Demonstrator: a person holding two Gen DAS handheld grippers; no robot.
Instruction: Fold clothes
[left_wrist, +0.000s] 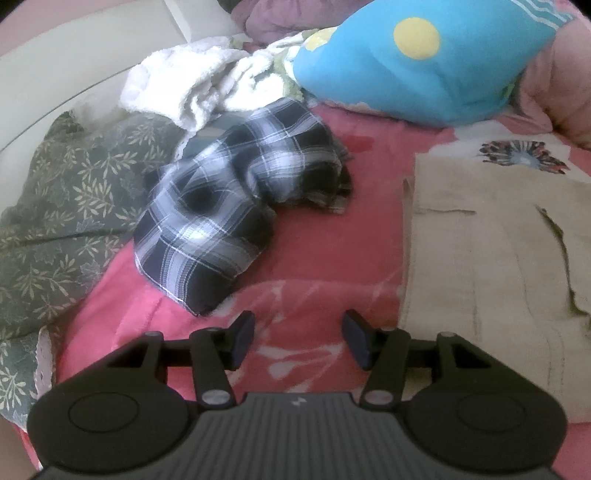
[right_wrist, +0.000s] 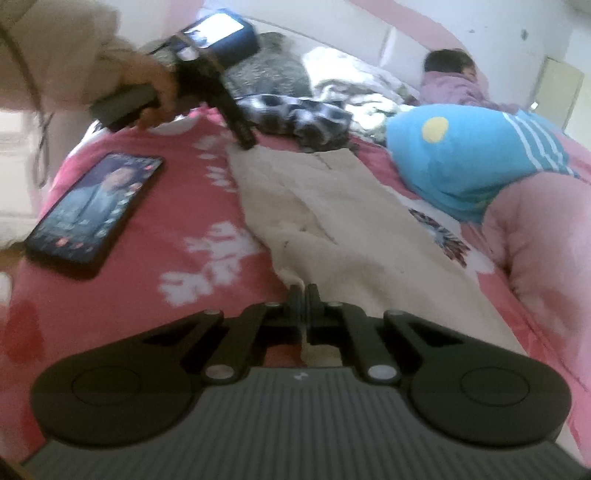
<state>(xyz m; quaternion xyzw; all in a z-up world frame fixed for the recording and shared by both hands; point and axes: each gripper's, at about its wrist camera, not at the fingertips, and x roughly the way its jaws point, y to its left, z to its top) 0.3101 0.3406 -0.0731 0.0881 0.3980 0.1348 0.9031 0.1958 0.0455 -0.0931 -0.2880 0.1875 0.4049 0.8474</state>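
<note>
Beige garment (right_wrist: 343, 218): spread flat mid-frame on the pink bedspread (right_wrist: 110, 295), laid out for folding.
Right gripper (right_wrist: 304, 291): I hold it closed at the garment's near edge; whether it pinches cloth is unclear.
Left gripper (left_wrist: 299, 339): half-open, empty, beside the garment's edge, ready to grasp it.
Plaid cloth (left_wrist: 229, 199): crumpled centre-left, unfolded.

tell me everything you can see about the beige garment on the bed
The beige garment looks like pale, coarse woven cloth, trousers by the look of it, with seams, a pocket slit and a few creases. It lies spread nearly flat on the pink floral bedspread, beside the plaid cloth and the blue cushion. The right gripper is shut at its near edge, seemingly pinching the fabric. The left gripper hangs open at its far corner, nothing between the fingers.
</note>
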